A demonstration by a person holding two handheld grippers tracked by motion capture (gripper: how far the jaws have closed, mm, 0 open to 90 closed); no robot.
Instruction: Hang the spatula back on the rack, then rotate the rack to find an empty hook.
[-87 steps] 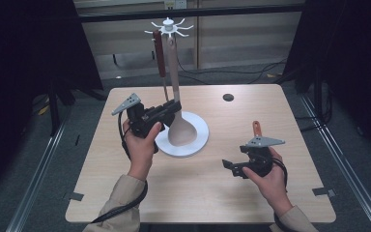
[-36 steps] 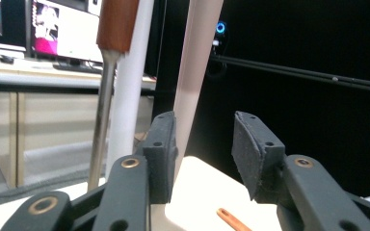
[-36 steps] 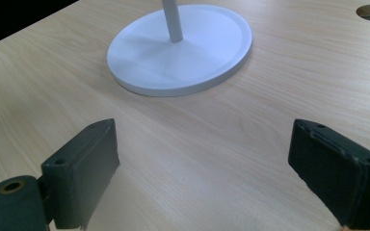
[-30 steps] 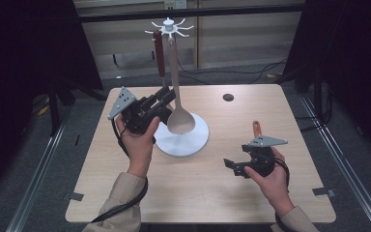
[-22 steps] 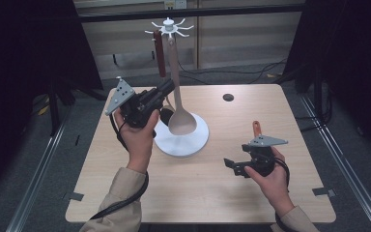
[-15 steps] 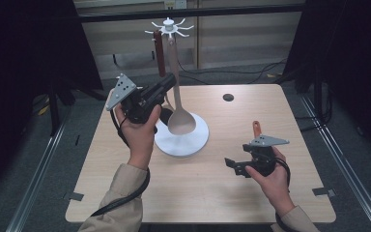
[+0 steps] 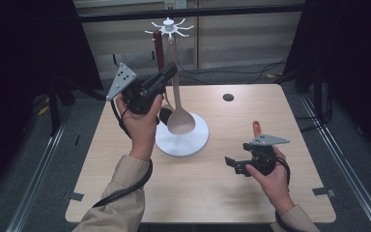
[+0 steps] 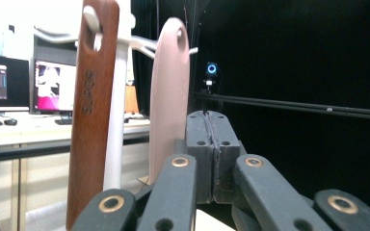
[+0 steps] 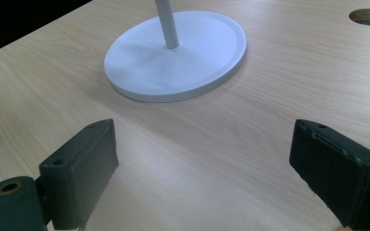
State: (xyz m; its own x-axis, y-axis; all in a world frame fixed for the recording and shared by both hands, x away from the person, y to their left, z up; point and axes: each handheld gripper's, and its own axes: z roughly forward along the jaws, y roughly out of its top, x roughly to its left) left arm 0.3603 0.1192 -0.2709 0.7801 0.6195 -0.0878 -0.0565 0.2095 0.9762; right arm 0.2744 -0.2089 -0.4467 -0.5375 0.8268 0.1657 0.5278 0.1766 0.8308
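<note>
The pale spoon [image 7: 178,104] hangs from a hook of the white rack [image 7: 171,29], its bowl low over the rack's round white base [image 7: 193,142] near the middle of the bench [image 7: 125,193]; in the left gripper view its flat handle [image 8: 169,91] rises just left of your closed jaws, very close, though whether it touches them cannot be told. Beside it on the same rack hangs a dark brown wooden utensil [image 8: 94,110], with the white post [image 8: 117,120] between the two handles. Your left gripper [image 7: 170,72] is raised above the bench at the level of the spoon's handle, pointing toward the post; its jaws have just been closing and now meet pad to pad with nothing between them. Your right gripper [image 7: 230,163] sits low over the bench well to the right of the base, jaws standing wide apart over bare wood, and an orange-handled tool [image 7: 256,128] lies just behind it.
</note>
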